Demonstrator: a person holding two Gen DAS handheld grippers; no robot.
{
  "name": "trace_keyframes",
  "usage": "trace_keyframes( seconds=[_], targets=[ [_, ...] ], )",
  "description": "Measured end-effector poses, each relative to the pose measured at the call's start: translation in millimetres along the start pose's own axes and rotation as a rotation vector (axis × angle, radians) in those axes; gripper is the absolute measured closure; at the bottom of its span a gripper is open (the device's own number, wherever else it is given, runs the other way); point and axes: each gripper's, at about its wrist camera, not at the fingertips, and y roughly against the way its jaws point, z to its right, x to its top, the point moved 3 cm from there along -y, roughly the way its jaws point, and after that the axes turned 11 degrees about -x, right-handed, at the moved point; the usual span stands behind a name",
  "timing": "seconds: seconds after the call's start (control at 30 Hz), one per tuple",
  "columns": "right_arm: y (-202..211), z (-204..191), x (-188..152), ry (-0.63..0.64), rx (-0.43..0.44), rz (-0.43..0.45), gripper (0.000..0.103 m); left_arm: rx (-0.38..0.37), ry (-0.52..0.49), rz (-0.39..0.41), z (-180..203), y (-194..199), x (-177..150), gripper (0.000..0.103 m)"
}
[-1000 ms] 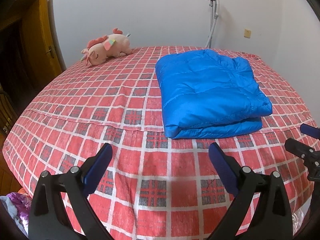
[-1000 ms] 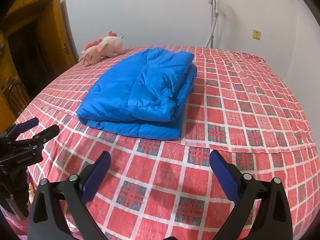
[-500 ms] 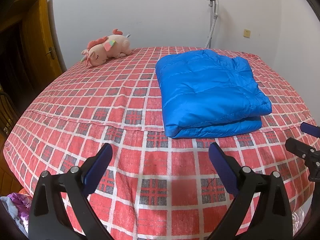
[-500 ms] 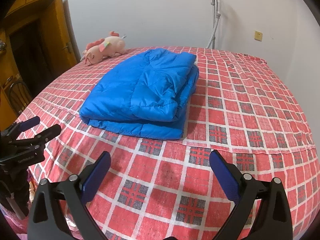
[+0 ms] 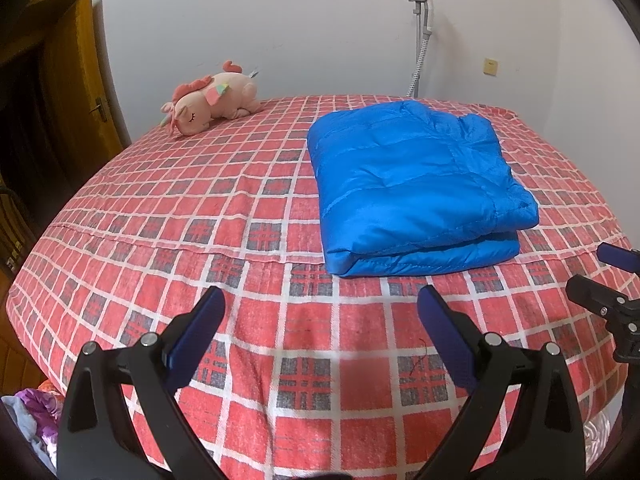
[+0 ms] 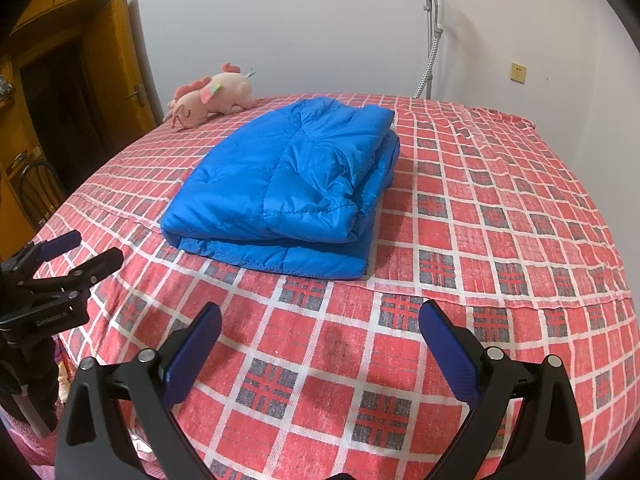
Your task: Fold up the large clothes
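A blue puffer jacket [image 5: 416, 188] lies folded into a thick rectangle on the red checked bed [image 5: 200, 208]; it also shows in the right wrist view [image 6: 292, 188]. My left gripper [image 5: 320, 312] is open and empty above the bed's near edge, short of the jacket. My right gripper [image 6: 320, 328] is open and empty, also held back over the near edge. Each gripper shows at the side of the other's view: the right one [image 5: 600, 276] and the left one [image 6: 68, 256].
A pink plush unicorn [image 5: 212, 102] lies at the bed's far left corner. A garment steamer pole [image 5: 420, 28] stands against the white wall behind the bed. A wooden door [image 5: 76, 92] is at the left. Loose clothes [image 5: 32, 412] lie on the floor at the lower left.
Both grippers have drawn back and risen slightly from the jacket. The jacket has not moved.
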Motion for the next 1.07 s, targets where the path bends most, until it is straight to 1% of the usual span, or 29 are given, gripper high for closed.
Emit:
trace_keyframes(
  seconds=[0.57,0.8,1.07],
  targets=[
    [-1.0,-0.9,-0.5,0.002,0.000,-0.003,0.004,-0.013,0.001,-0.009,-0.4,-1.6,-0.7,0.007],
    [-2.4,-0.5,-0.5,0.003,0.000,-0.005,0.004,-0.030,0.006,-0.010,0.0,-2.0,-2.2,0.007],
    [-2.3,-0.5,-0.5,0.003,0.000,-0.005,0.004,-0.025,0.003,-0.009,0.6,-1.8,-1.9,0.007]
  ],
)
